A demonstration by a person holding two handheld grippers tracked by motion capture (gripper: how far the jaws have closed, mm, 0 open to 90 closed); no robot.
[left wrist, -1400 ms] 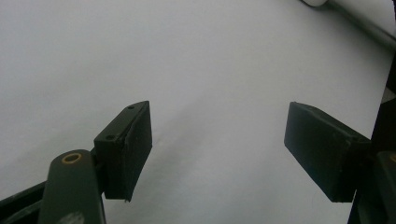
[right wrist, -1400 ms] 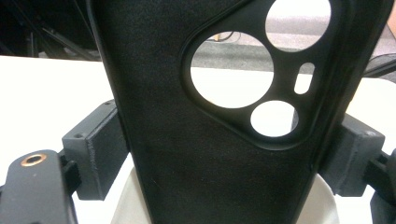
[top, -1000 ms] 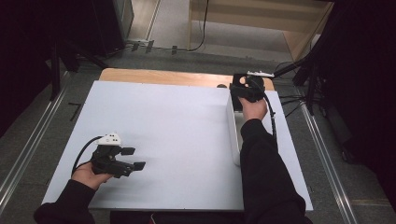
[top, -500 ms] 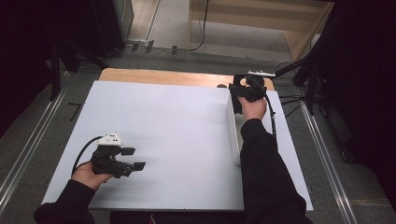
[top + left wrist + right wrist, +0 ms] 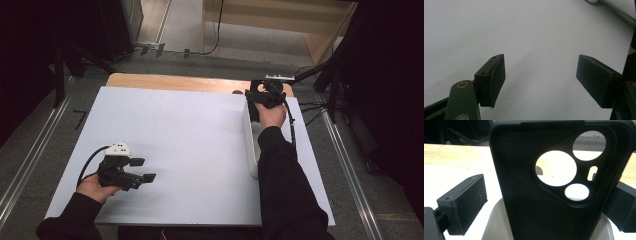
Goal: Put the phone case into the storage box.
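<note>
- My right tool point(image 5: 261, 94) is out at the far right corner of the table point(image 5: 190, 140), with my right hand point(image 5: 273, 115) wrapped around it and its jaws spread wide.
- In the right gripper view, a black phone case point(image 5: 524, 207) stands upright right between those jaws, with the camera cutouts at the top right.
- The left pad point(image 5: 464, 202) sits just beside the case's edge with a sliver of gap, so it isn't touching.
- The other pad is partly tucked behind the case's far edge, and honestly I can't tell whether it touches there.
- The bottom of the case drops down into a long white tray point(image 5: 250, 145) that runs along the right side of the table, under my right forearm.
- Just past the case there's the strip of bare wood point(image 5: 175, 82) at the table's far edge.
- My left tool point(image 5: 142, 171) is well away from all that, near the front left of the table in my left hand point(image 5: 92, 187).
- Its jaws are apart too, pointing toward the middle of the table.
- The left gripper view shows plain white table surface between them, with the tray's rim point(image 5: 614, 10) up in the top right corner.
</note>
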